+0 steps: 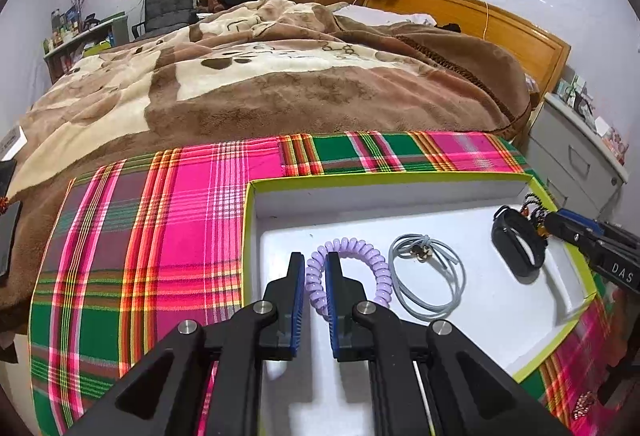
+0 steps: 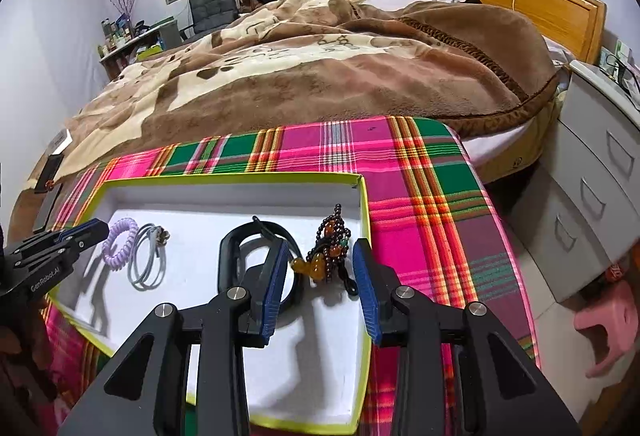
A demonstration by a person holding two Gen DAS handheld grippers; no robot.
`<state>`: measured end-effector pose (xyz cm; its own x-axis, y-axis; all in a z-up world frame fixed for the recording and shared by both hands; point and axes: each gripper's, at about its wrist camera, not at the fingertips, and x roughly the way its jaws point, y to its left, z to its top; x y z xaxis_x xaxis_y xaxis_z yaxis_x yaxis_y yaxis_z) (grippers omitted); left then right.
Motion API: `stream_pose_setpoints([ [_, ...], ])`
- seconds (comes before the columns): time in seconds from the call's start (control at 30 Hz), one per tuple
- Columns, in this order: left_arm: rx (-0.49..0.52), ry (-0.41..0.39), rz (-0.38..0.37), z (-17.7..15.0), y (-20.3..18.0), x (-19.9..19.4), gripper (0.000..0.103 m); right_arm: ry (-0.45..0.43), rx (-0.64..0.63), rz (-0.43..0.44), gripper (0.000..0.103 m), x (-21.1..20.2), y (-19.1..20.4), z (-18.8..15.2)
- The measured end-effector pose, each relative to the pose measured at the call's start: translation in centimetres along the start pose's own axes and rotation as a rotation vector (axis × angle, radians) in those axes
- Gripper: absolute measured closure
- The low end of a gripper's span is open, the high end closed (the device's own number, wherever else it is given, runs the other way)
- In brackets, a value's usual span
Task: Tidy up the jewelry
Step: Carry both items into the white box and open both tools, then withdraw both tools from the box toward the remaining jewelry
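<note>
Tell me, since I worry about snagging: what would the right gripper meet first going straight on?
Probably the beaded bracelet, lying between the open right gripper fingers on the tray floor; depth is unclear.

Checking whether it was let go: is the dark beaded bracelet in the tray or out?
In. The dark beaded bracelet lies on the white tray's floor, between the open right gripper's fingers.

left tongs (image 1: pixel 314 276): black linkage arms, blue ribbed pads, silver round screws, white "GenRobot.AI" lettering (side view)
right tongs (image 2: pixel 320 264): same build, white letters "DAS"
</note>
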<state>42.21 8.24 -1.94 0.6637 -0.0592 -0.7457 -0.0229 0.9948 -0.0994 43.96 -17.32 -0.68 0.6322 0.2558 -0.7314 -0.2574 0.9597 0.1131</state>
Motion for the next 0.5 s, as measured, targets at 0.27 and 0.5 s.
stream_pose_setpoints([
  [0.27, 0.023, -0.051, 0.009, -0.7, -0.7, -3.3, 0.093, -0.038, -0.012, 0.029, 0.068, -3.6, 0.9, -1.3],
  [0.5, 0.012, -0.109, 0.004, -2.2, -0.9, -7.5, 0.086, -0.077, -0.01, 0.074, 0.068, -7.8, 1.7, -3.6],
])
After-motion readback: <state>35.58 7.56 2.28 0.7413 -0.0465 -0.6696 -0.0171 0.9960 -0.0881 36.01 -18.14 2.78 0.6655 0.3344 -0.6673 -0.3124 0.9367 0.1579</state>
